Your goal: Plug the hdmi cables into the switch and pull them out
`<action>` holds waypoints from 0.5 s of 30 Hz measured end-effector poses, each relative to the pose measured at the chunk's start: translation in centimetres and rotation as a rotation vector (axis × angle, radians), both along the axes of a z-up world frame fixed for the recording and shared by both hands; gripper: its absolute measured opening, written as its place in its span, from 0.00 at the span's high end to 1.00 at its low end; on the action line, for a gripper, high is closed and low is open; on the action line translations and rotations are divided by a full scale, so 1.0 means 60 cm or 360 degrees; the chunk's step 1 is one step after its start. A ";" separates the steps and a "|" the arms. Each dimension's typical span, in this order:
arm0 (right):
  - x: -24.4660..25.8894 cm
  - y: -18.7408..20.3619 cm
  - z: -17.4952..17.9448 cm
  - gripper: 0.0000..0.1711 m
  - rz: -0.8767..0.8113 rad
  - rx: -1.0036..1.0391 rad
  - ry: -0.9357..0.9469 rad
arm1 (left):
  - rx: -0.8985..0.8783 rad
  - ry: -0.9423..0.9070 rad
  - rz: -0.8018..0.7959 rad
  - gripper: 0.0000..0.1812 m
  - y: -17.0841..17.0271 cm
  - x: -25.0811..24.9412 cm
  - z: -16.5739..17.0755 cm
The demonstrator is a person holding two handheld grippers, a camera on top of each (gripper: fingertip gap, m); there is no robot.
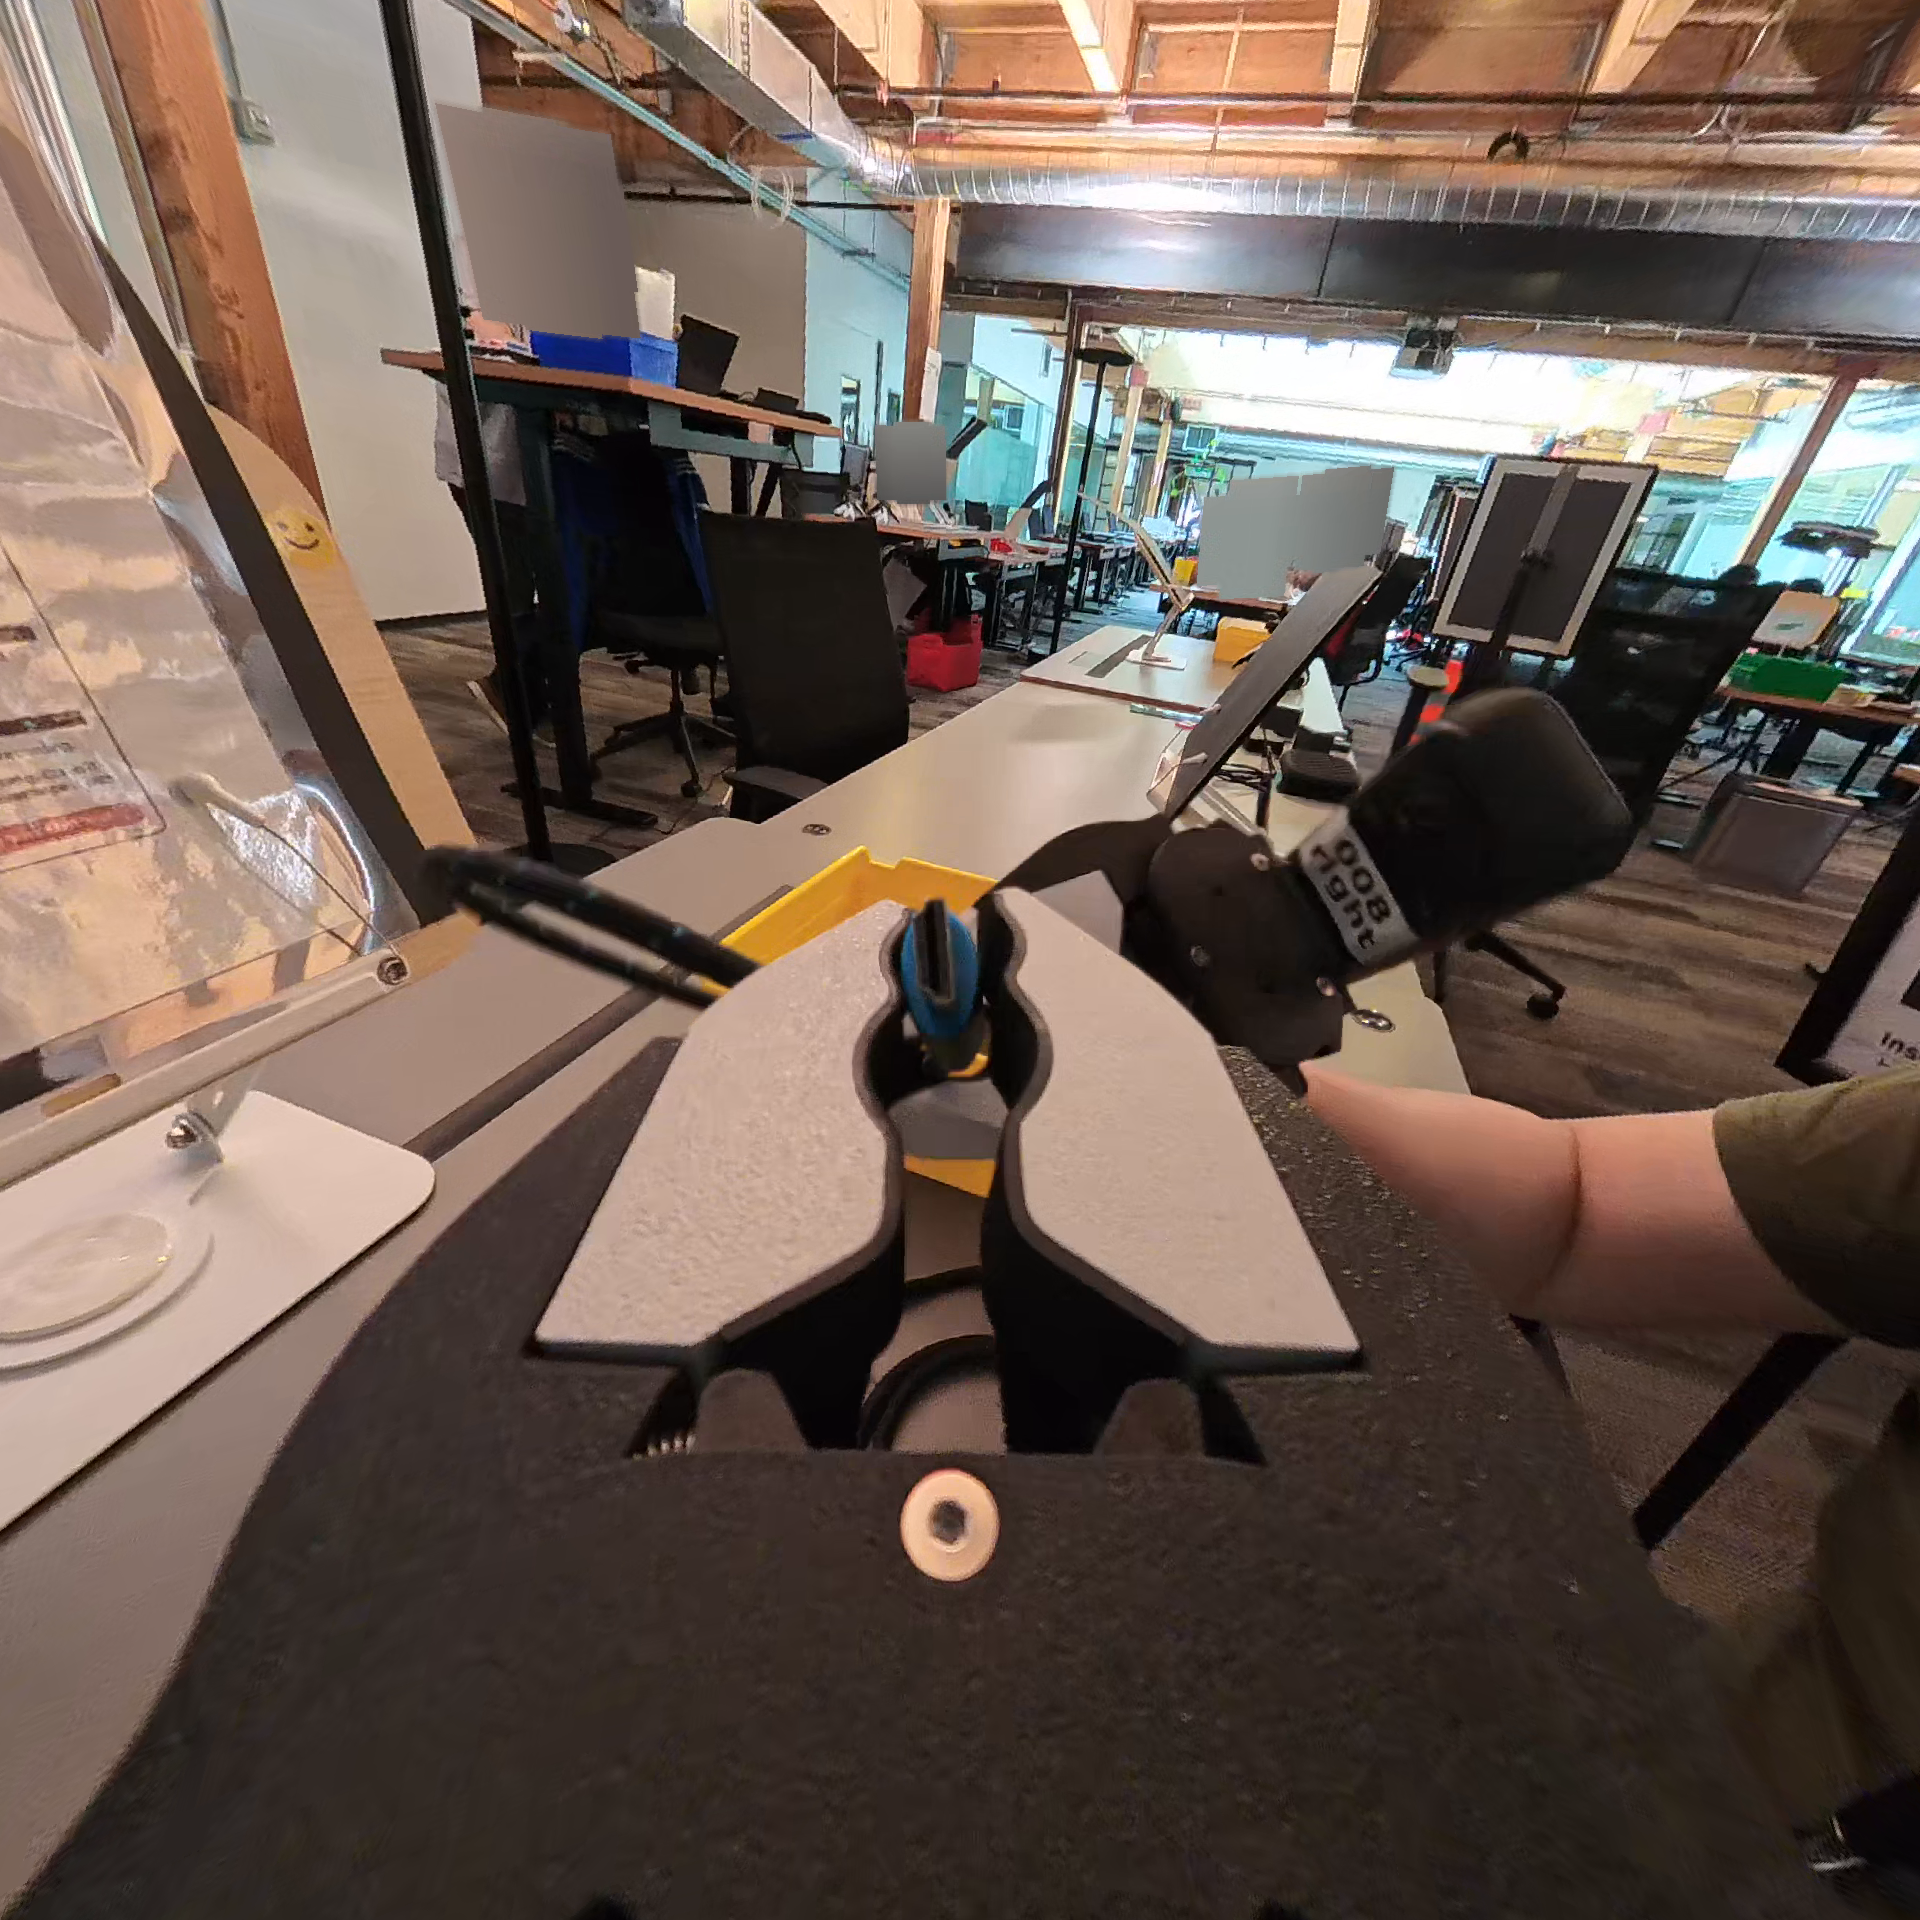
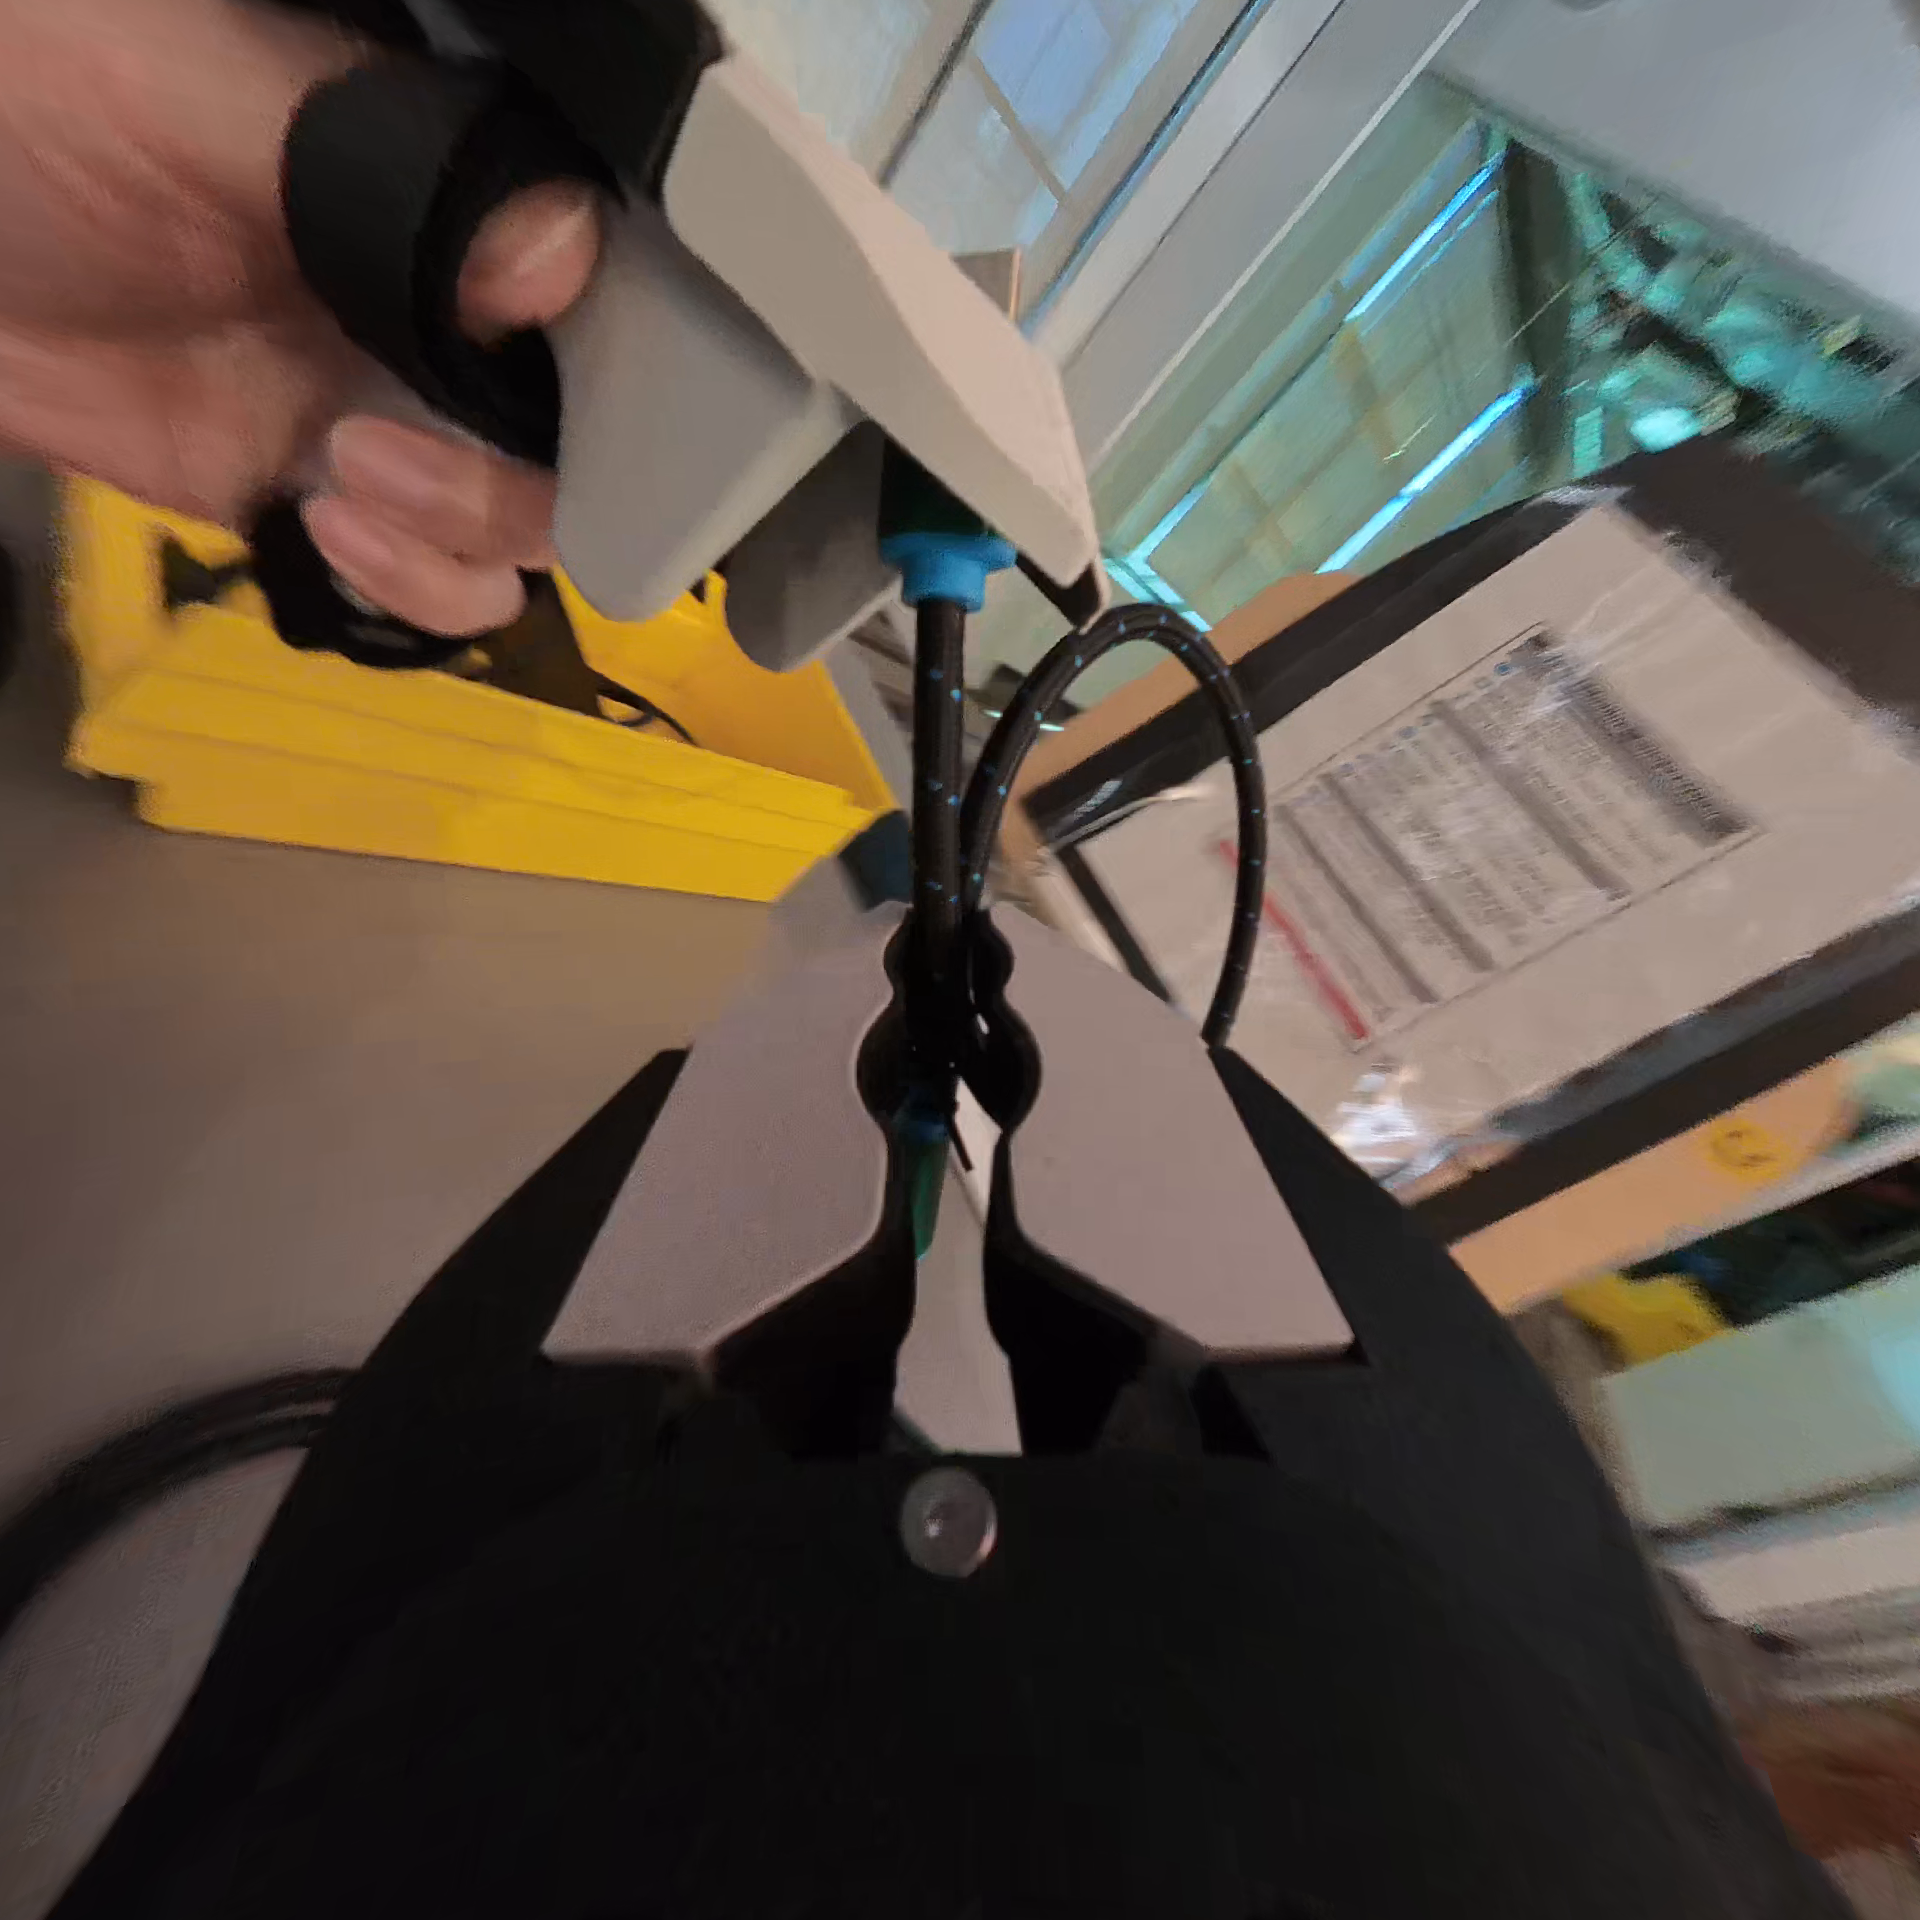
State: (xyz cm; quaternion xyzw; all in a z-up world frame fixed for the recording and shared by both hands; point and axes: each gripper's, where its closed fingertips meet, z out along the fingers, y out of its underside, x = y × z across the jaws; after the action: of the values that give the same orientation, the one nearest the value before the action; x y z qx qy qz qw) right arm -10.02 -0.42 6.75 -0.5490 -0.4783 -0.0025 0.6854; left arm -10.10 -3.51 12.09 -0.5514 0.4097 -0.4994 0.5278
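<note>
The left gripper point(image 1: 940, 971) is seen clamped on the blue-moulded HDMI plug point(image 1: 938, 977), whose metal end points up and away between the grey fingers point(image 1: 769, 1122). From the plug, a black braided cable point(image 1: 582, 914) with blue flecks is led off to the left over the grey table point(image 1: 977, 769). A yellow bin point(image 1: 831, 899) is noted directly behind the fingertips, resting on the table.

In the right wrist view, the right gripper point(image 2: 948, 951) is closed on a doubled length of the same cable point(image 2: 940, 790) – one strand runs straight up to the blue strain relief point(image 2: 940, 566) held in the left gripper point(image 2: 914, 520), the other curves out to the right in a loop. A second blue and green plug end point(image 2: 925, 1153) is seen lodged deeper between the right gripper's fingers point(image 2: 769, 1143). The two grippers are thus joined by a short run of cable. The hand point(image 2: 208, 291) on the left gripper is strapped with black webbing.

In the left wrist view the right gripper's black body point(image 1: 1351, 914) is held just beyond and to the right, with a forearm point(image 1: 1507, 1195) in an olive sleeve behind it.

The switch cannot be identified in either view (the right view is motion-blurred). A clear acrylic sign holder point(image 1: 135, 727) stands on the table at the left – office desks and black chairs point(image 1: 810, 655) fill the room beyond.
</note>
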 end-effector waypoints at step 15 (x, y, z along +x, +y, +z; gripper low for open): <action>0.024 0.006 -0.009 0.95 -0.0090 0.0325 -0.0395 | 0.0137 0.0279 0.0056 0.84 -0.004 -0.040 -0.023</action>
State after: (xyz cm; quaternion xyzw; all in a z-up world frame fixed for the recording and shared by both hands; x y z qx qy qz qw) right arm -8.61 -0.08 6.22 -0.4851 -0.5408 -0.1382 0.6731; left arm -12.51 -3.74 10.73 -0.5770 0.4657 -0.4219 0.5218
